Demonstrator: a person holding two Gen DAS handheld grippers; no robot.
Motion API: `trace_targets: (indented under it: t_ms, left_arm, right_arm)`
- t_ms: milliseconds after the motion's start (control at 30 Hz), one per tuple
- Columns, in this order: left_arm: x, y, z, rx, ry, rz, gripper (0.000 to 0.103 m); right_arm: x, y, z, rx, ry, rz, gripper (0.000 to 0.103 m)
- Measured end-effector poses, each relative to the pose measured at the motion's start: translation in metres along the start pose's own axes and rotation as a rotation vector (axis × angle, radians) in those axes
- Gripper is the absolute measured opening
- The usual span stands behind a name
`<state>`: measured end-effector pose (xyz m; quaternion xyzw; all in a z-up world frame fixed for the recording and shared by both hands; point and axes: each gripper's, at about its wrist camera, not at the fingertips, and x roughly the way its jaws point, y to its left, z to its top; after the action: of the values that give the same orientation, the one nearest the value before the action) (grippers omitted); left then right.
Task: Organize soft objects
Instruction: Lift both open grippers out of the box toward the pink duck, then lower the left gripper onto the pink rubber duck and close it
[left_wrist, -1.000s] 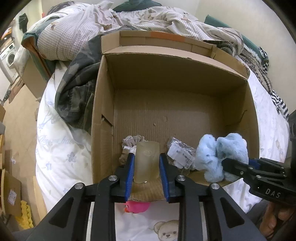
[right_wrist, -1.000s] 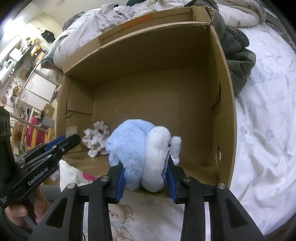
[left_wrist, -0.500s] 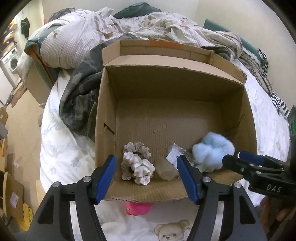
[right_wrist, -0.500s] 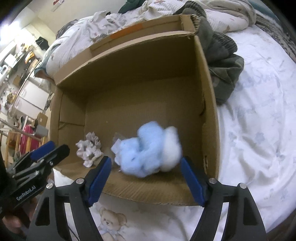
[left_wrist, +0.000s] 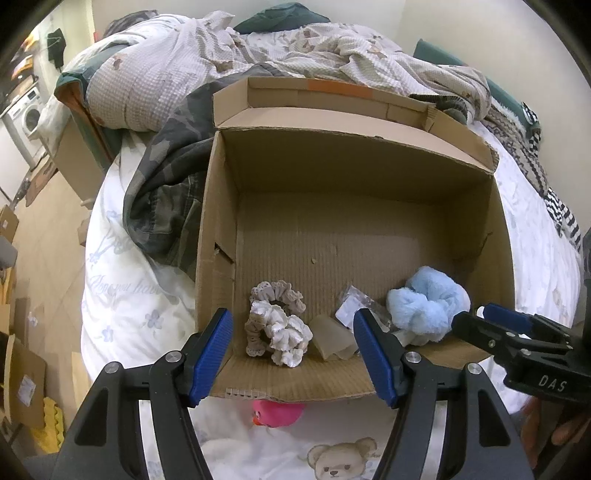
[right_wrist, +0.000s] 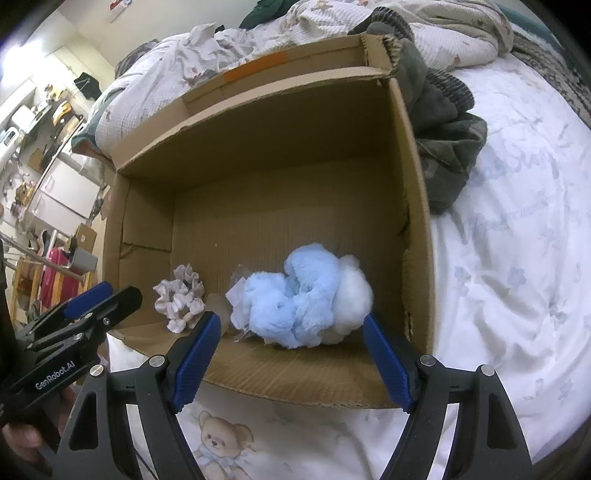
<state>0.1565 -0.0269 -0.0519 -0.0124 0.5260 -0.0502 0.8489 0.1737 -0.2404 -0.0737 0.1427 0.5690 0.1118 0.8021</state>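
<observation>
On the bed sits a big cardboard box (left_wrist: 218, 206), open at the top. Both grippers hang just over its near edge, at 6 o'clock in each view. The left gripper (left_wrist: 293, 354) has its jaws spread wide and holds nothing. The right gripper (right_wrist: 291, 360) is wide too, with nothing in it. Inside the box, near the front wall, lie 4 things. The fluffy blue scrunchie (right_wrist: 295, 299) rests at about 3 o'clock from the left gripper, touching a small clear packet (left_wrist: 354, 308). The white frilly scrunchie (left_wrist: 277, 326) lies to the left. A soft tan cup (left_wrist: 330, 338) lies tipped between them. A pink toy (left_wrist: 279, 411) peeks out under the box's front edge.
</observation>
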Motion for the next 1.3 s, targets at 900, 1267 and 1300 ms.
trace_targets:
  t_ms: [900,1267,1300]
  left_arm:
    - [-0.026,0.051,-0.059,-0.111,0.041,0.049,0.065]
    - [-0.008,0.062,-0.075,-0.146,0.086,0.037,0.065]
    - [-0.006,0.061,-0.076,-0.146,0.094,0.035,0.065]
  right_arm:
    - [-0.04,-0.009,-0.044,0.025,-0.055,-0.056,0.084]
    - [-0.024,-0.025,-0.074,0.124,0.054,-0.038,0.084]
    - [-0.022,-0.026,-0.074,0.129,0.061,-0.05,0.084]
